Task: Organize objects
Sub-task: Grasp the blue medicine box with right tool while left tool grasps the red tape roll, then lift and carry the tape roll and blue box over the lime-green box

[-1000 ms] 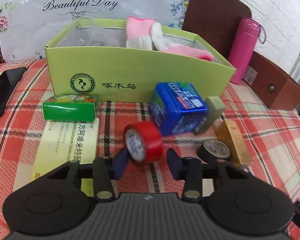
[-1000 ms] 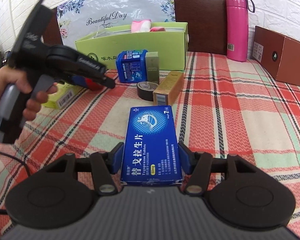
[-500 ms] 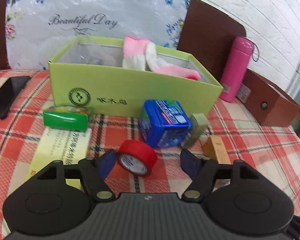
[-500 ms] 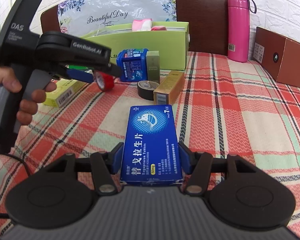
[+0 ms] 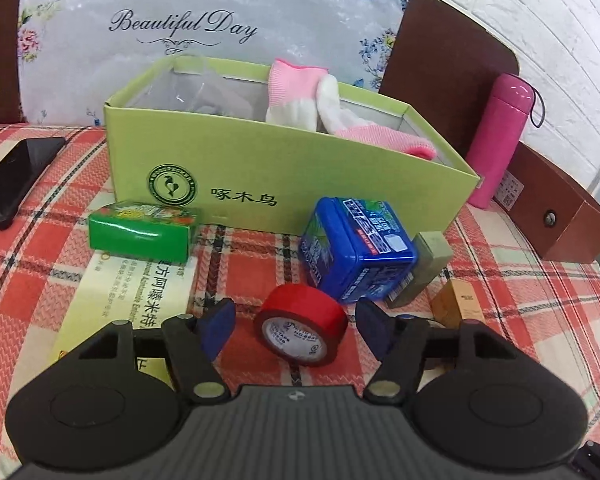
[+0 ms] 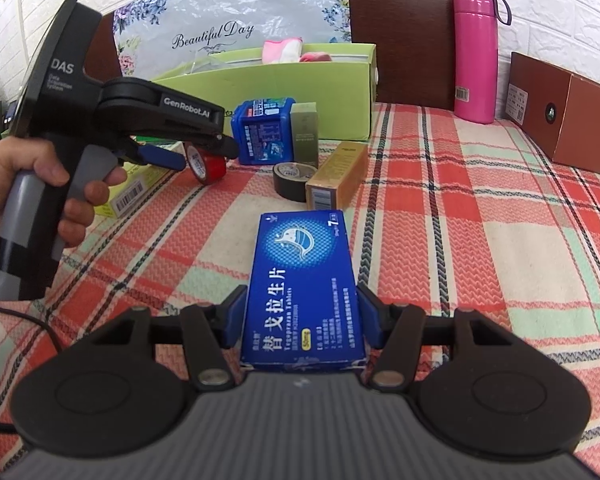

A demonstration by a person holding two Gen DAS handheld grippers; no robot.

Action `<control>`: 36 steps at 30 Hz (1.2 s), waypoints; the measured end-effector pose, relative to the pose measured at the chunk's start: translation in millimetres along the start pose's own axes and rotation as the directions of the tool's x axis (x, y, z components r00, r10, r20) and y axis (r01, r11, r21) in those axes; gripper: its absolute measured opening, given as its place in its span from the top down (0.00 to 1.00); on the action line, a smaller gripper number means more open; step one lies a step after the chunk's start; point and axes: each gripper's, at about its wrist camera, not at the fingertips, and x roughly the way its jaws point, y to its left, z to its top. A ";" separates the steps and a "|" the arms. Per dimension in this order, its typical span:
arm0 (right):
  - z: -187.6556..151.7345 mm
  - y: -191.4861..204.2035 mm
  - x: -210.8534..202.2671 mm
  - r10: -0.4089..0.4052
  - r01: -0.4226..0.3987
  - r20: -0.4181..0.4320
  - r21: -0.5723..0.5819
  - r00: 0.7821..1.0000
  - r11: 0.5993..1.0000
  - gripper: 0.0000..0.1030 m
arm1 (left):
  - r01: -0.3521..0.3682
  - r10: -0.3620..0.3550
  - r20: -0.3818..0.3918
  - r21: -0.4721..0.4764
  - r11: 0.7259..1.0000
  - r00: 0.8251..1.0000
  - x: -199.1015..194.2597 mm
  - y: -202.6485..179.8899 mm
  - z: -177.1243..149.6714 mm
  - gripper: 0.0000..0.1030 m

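The left view alone shows inside the green box point(image 5: 284, 184), where pink gloves point(image 5: 300, 92) lie. The right view alone shows the person's hand point(image 6: 32, 184) and black tape point(image 6: 292, 178). The left gripper point(image 5: 296, 324) has its jaws closing, not touching the red tape point(image 5: 300, 330) that stands on edge between them, hole facing 7 o'clock. The right gripper point(image 6: 300, 320) clamps the blue carton point(image 6: 304, 284), long axis running 6 to 12 o'clock.
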 end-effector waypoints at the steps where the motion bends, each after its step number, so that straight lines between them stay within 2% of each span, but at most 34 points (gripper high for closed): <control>1: 0.8 0.4 0.2 -0.002 0.002 -0.003 -0.005 1.000 1.000 0.46 | 0.008 -0.008 -0.006 0.002 1.000 1.000 1.3 0.3 0.4 0.37; 2: 1.3 0.7 0.0 -0.003 0.003 -0.005 -0.009 1.000 1.000 0.46 | 0.021 -0.021 -0.014 0.002 1.000 1.000 2.5 0.8 0.4 0.50; 7: 6.3 1.8 -3.3 0.005 -0.005 -0.004 -0.010 1.000 1.000 0.46 | 0.048 -0.048 -0.029 -0.005 0.999 0.998 -3.0 0.2 -2.2 0.50; 13: 31.7 3.1 -21.3 0.028 -0.025 0.079 -0.038 0.996 0.999 0.46 | 0.079 -0.079 -0.022 0.000 0.997 0.997 -24.6 -6.4 4.2 0.50; 22: 94.6 -3.6 -25.4 0.040 -0.028 0.206 -0.058 0.978 0.998 0.46 | 0.149 -0.148 0.065 -0.004 0.989 0.987 -60.7 -15.2 40.0 0.50; 28: 143.6 -6.6 -6.9 0.032 -0.020 0.272 -0.047 0.962 0.999 0.46 | 0.142 -0.141 0.132 -0.002 0.990 0.981 -68.2 -15.7 78.6 0.50; 36: 194.9 -13.7 51.3 0.007 -0.007 0.265 0.000 0.964 1.000 0.46 | 0.105 -0.102 0.172 -0.009 0.994 0.980 -54.7 -8.4 120.1 0.50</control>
